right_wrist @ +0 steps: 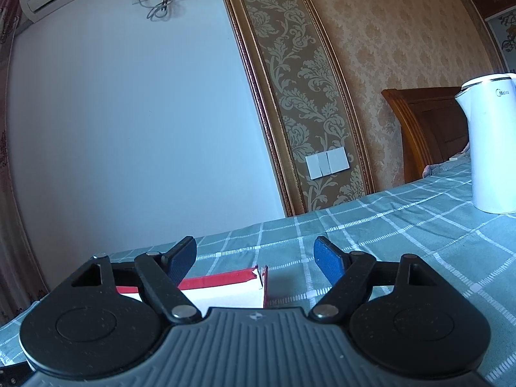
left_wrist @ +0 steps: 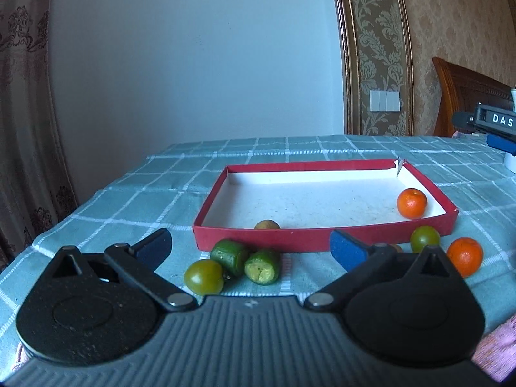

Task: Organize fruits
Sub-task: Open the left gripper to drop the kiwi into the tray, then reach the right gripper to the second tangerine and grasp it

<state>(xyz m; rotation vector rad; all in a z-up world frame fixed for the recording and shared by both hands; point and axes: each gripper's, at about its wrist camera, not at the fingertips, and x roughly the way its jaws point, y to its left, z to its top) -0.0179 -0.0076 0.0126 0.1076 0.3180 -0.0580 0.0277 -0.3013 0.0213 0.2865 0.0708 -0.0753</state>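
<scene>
A shallow red box [left_wrist: 322, 240] with a white floor sits on a teal checked tablecloth [left_wrist: 129, 200]; every place below is given relative to this box.

Left to right in the left wrist view: the left gripper [left_wrist: 250, 246] hovers just in front of the box's near wall, its jaws spread wide with nothing between the pads. Below them, loose on the cloth before the near wall, lie a green tomato [left_wrist: 203, 276] and two green cut pieces [left_wrist: 245, 259]. Inside the box, against the near wall, rests a small tan fruit [left_wrist: 267, 225]; an orange [left_wrist: 411, 203] sits in the box's right near corner. Outside that corner are a second green tomato [left_wrist: 424, 238] and a second orange [left_wrist: 465, 256].

The right gripper [right_wrist: 254, 258] hangs over the box's far right corner, jaws apart and empty.

Judged step: between placements, choosing the next fruit. The next move calls for lowering the left jaws around one loose green item, closing gently, then lifting it over the near wall.
</scene>
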